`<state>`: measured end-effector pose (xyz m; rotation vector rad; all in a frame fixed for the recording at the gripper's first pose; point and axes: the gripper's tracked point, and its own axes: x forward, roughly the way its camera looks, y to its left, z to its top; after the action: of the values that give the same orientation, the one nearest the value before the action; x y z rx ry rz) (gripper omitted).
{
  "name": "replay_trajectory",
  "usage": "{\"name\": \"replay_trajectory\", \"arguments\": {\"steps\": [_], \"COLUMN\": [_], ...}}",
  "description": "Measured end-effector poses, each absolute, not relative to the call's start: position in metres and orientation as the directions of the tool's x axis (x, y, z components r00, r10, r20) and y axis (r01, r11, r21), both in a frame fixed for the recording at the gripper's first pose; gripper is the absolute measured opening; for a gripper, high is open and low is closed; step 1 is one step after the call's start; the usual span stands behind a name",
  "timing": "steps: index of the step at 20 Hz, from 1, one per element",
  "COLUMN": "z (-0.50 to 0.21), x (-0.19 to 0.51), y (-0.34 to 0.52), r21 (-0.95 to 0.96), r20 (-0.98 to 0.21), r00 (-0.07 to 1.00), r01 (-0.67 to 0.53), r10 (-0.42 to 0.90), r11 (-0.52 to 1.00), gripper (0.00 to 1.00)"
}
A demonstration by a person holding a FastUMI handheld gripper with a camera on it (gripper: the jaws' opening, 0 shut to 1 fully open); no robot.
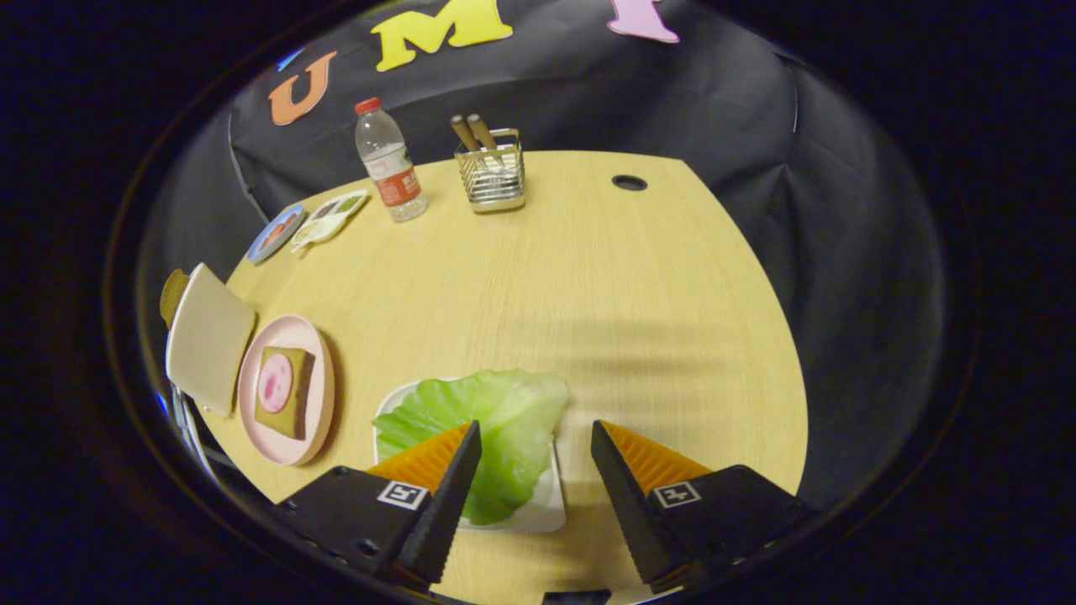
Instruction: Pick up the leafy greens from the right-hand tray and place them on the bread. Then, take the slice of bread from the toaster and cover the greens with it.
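Place: a staged booth set up as a dining or kitchen corner, not a lived-in home.
Wall: black cloth (588, 92) hangs draped behind the table from 9 through 12 to 3 o'clock, closing it in.
Surface: a light wooden table (588, 294) with a round cable hole (629, 182) near 12 o'clock, as on an office desk.
Tableware: a wire cutlery holder (492, 176) with wooden handles and a water bottle (388, 164) stand near 11 to 12 o'clock.
Food props: a pink plate (290, 445) at 8 o'clock, a white tray (538, 504) at 6 o'clock.
Appliance: a toaster (181, 403) at the 8 o'clock table edge.
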<state>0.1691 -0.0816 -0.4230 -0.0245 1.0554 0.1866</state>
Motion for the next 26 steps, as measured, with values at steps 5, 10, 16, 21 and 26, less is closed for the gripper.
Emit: {"name": "replay_trajectory", "arguments": {"steps": [5, 10, 16, 21, 26], "z": [-0.434, -0.44, -0.431, -0.394, -0.363], "x": [0.173, 0.176, 0.175, 0.164, 0.142], "y": [-0.074, -0.077, -0.101, -0.104, -0.096], "r21": [0.096, 0.083, -0.007, -0.046, -0.077], "r20": [-0.891, -0.895, -0.878, -0.825, -0.797], "r00": [0.426, 0.418, 0.473, 0.563, 0.603], "r01": [-0.163, -0.178, -0.155, -0.152, -0.117], "r10": [0.158, 0.152, 0.068, 0.049, 0.009], "r11": [0.982, 0.98, 0.988, 0.987, 0.99], "gripper": [0.57, 0.25, 0.05, 0.0, 0.0]}}
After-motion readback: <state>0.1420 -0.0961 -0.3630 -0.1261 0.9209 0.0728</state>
